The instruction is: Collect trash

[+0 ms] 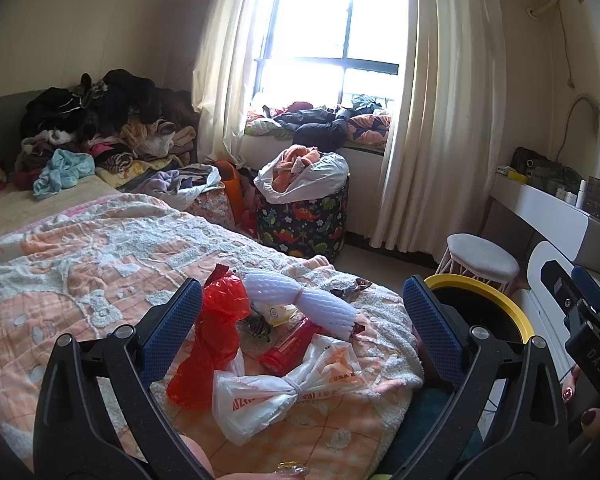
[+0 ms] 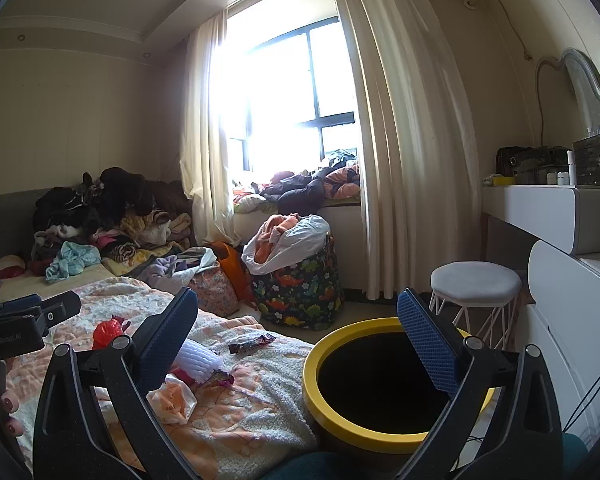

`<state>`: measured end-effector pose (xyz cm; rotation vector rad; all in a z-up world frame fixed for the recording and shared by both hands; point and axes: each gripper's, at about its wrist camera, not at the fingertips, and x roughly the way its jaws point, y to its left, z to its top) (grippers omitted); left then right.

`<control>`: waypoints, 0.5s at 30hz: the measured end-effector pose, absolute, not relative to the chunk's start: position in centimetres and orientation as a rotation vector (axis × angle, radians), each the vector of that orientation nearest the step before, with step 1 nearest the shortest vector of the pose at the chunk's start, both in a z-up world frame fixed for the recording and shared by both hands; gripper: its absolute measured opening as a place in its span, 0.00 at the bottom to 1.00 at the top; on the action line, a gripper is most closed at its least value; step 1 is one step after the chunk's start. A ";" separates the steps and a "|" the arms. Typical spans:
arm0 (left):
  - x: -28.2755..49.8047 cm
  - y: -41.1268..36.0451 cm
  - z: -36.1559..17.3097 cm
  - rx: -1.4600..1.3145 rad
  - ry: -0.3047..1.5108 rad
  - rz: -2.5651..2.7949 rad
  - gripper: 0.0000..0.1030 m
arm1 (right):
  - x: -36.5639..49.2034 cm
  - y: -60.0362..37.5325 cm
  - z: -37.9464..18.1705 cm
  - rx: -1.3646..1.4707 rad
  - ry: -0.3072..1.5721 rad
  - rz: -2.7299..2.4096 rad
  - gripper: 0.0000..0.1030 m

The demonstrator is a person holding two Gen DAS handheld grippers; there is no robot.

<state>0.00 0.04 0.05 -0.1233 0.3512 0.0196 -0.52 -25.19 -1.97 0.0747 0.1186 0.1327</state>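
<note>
A small bedroom with cream walls (image 2: 80, 120) and a recessed ceiling (image 2: 112, 4). A dark-framed window (image 1: 332, 36) glares with overexposed daylight, flanked by cream curtains (image 1: 440, 120). Clothes lie heaped on the window seat (image 1: 324, 120) and at the head of the bed (image 1: 100, 120). A quilt (image 1: 100, 248) in peach and white covers the bed. A dinosaur-print laundry basket (image 1: 304, 224) stands below the window. At right, a white vanity (image 2: 540, 208), an arched mirror (image 2: 580, 76) and a round stool (image 2: 476, 284).
</note>
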 end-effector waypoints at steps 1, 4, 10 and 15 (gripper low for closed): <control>0.0 0.0 0.1 -0.123 0.352 0.019 0.89 | -0.6 -25.2 -2.0 0.076 0.119 0.134 0.94; 0.0 0.0 0.1 -0.123 0.351 0.019 0.89 | -0.6 -25.3 -1.9 0.077 0.119 0.138 0.94; 0.0 0.0 0.1 -0.123 0.350 0.018 0.89 | -0.5 -24.8 -1.8 0.076 0.126 0.148 0.94; 0.0 0.0 0.1 -0.122 0.348 0.019 0.89 | -0.5 -24.7 -1.8 0.077 0.125 0.146 0.94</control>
